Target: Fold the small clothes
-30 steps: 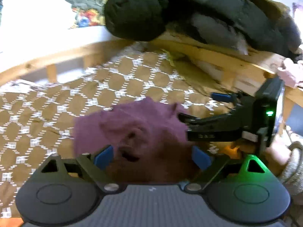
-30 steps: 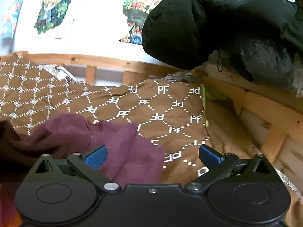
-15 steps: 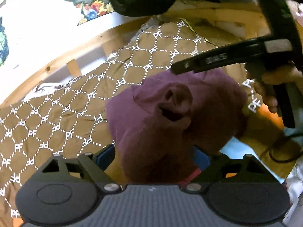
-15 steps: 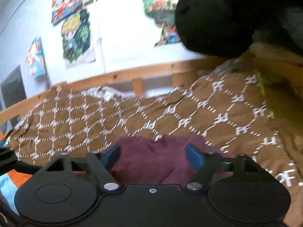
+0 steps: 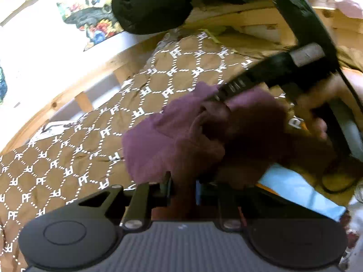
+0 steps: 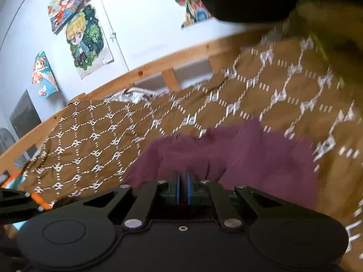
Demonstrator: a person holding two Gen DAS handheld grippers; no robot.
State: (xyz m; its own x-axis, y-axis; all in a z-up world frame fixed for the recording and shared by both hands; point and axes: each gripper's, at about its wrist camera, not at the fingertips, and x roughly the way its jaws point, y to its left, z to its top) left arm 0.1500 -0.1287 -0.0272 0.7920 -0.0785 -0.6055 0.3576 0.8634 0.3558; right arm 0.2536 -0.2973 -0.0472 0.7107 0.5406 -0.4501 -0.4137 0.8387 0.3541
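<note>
Both tools have just been closing – the left tool (image 5: 182,191) now pinches a bunch of the maroon garment (image 5: 181,136), the right tool (image 6: 182,188) nips its near edge, pads almost touching – so the garment, crumpled on the brown bedspread (image 5: 68,158), seems ready to be lifted and spread

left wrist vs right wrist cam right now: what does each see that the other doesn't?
Left wrist only: the right gripper seen from outside, reaching over the purple garment, the hand holding it, and a light blue patch. Its own left gripper has just closed on a bunch of the garment.

Right wrist only: three cartoon posters on the wall, and its blue pads just closed, nearly together, at the cloth's edge.

Both: garment, brown PF-patterned cover, wooden rail, black jacket.
</note>
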